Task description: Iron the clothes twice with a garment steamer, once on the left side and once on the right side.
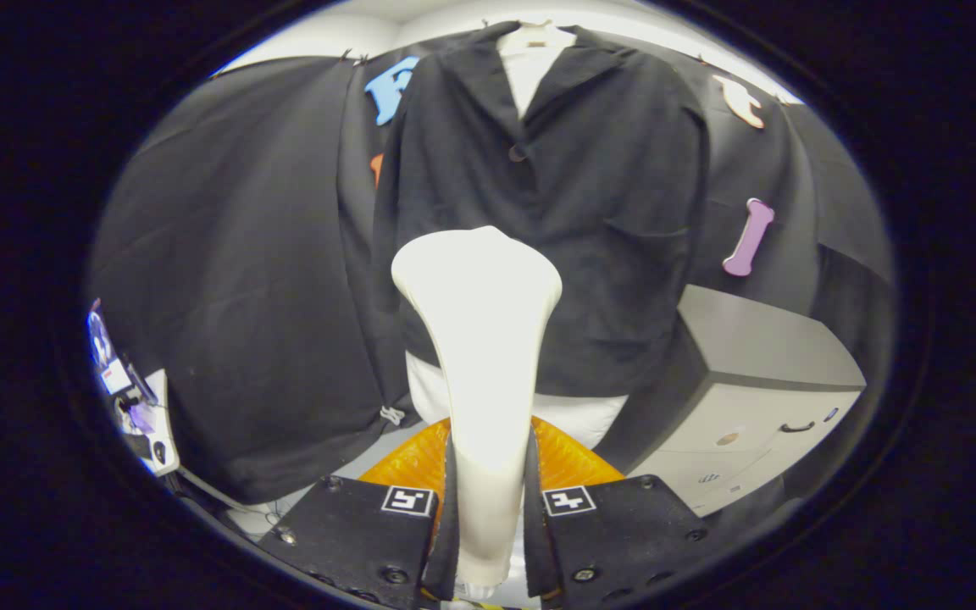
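In the gripper view, the claw (488,508) is pinching the steamer (478,339) by its handle: both fingers (447,517) press against the narrow lower part of the handle from either side, and the handle runs down between them. From there the steamer rises and widens into a broad rounded head, which stands upright just ahead of the fingers and in front of the lower middle of the jacket (556,212). Whether the head touches the cloth cannot be told from this angle.

The jacket is dark and hangs beyond the steamer on a hanger (535,34) at the top of the booth wall (242,271). Its lapels fall open at the neck over a pale shirt (529,80), and a single dark button (518,152) sits where the two fronts meet. The pale shirt hem (577,415) shows again below the jacket's bottom edge, on both sides of the steamer handle.

Under the hem, just behind the fingers, lies something orange and ribbed (568,462). To the right of the jacket stands a grey cabinet (759,381) with a small handle on its front. To the far left, low against the dark cloth wall, sit a few small devices with cables (128,398), too small to make out.
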`<state>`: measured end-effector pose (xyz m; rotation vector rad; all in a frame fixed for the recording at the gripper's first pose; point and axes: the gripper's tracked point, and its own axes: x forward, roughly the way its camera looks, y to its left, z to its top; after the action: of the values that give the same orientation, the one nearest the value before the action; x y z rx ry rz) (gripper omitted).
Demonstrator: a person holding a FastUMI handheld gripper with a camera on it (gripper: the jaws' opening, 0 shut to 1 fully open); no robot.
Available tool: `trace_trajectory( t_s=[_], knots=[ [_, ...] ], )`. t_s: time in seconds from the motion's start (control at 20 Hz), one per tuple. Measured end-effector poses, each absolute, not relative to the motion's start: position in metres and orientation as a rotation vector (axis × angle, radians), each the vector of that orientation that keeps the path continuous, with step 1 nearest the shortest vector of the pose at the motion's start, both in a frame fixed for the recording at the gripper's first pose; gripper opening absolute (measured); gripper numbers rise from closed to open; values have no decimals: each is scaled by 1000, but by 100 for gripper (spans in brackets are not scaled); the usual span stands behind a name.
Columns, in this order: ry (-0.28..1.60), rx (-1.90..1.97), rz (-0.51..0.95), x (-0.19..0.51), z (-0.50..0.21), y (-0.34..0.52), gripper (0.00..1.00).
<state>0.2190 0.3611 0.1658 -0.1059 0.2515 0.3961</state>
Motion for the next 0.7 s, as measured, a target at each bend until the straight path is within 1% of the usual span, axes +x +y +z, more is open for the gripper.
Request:
trace_trajectory(
  t_s=[0.2,0.4,0.5,0.7],
  knots=[
    [153,-44,358,190,206,277,34],
    [102,16,287,160,217,175,34],
    [74,53,249,143,214,124,34],
    [55,90,193,109,176,36,34]
  ],
)
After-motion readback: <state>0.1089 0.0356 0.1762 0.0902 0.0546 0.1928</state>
